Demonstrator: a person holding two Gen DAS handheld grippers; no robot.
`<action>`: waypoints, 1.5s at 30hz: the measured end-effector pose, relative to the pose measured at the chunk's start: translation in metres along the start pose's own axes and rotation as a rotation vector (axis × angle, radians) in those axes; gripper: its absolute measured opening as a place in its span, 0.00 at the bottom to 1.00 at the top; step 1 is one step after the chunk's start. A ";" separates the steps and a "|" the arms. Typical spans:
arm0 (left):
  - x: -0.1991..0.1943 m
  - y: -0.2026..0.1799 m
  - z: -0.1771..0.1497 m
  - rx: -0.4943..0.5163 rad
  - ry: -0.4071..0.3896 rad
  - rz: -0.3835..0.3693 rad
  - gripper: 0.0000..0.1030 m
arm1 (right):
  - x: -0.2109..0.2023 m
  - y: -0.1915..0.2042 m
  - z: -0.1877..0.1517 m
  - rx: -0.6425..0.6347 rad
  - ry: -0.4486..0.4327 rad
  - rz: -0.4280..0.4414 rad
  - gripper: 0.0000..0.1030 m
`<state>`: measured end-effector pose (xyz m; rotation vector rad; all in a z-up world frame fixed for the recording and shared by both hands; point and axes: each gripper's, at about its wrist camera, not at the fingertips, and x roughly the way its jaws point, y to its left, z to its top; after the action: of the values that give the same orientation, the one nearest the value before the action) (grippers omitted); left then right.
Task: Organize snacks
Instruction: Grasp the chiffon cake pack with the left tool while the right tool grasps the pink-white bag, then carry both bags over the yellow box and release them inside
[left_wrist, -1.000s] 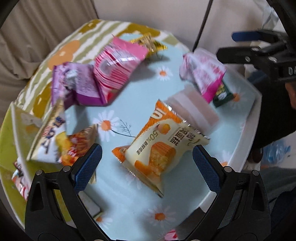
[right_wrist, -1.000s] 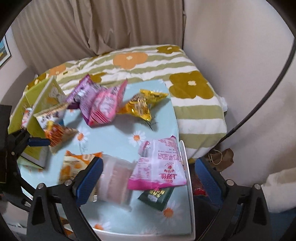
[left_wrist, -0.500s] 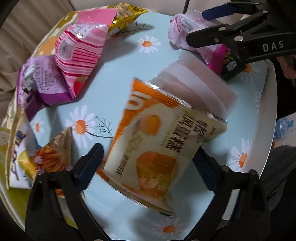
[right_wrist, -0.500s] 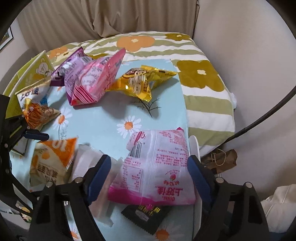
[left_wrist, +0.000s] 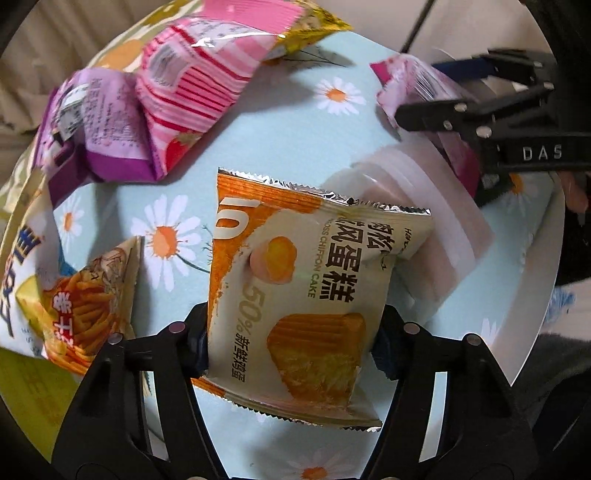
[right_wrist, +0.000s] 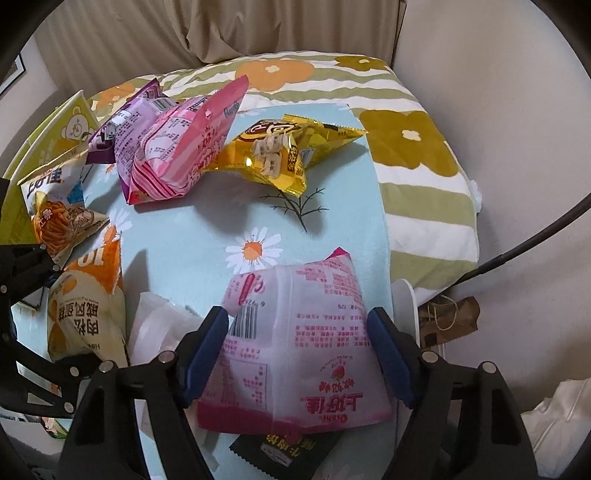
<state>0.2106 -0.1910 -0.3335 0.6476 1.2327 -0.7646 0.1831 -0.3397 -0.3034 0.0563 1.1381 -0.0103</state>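
An orange and cream chiffon cake packet (left_wrist: 303, 280) lies on the daisy tablecloth (left_wrist: 295, 122). My left gripper (left_wrist: 290, 332) points down over it, jaws closing, and both pads touch the packet's sides. A pale pink strawberry snack bag (right_wrist: 306, 332) sits near the table's right edge. My right gripper (right_wrist: 295, 332) straddles it, jaws closing, with the blue pads (right_wrist: 205, 347) against its left and right edges. The right gripper (left_wrist: 461, 110) also shows at the upper right of the left wrist view.
A pink striped bag (left_wrist: 192, 85), a purple bag (left_wrist: 92, 125) and a yellow bag (right_wrist: 280, 147) lie at the far side. An orange snack packet (left_wrist: 88, 302) lies left, a translucent white pack (left_wrist: 417, 206) between the grippers, a dark packet (right_wrist: 284, 450) under the pink bag. A flowered pillow (right_wrist: 406, 140) lies beyond.
Both grippers came down onto the table and their jaws narrowed. The left closed in on the cake packet, the right on the pale pink bag.
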 end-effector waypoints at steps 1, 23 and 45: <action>-0.001 0.002 -0.001 -0.015 -0.005 0.004 0.60 | 0.001 0.000 0.000 -0.003 0.000 0.003 0.71; -0.039 0.015 -0.010 -0.232 -0.105 0.053 0.59 | -0.026 -0.001 0.003 -0.035 -0.107 0.082 0.38; -0.246 0.072 -0.071 -0.524 -0.395 0.254 0.59 | -0.153 0.099 0.082 -0.160 -0.318 0.279 0.38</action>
<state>0.1900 -0.0530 -0.1067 0.1991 0.9084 -0.3108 0.1969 -0.2476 -0.1260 0.0676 0.8029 0.3103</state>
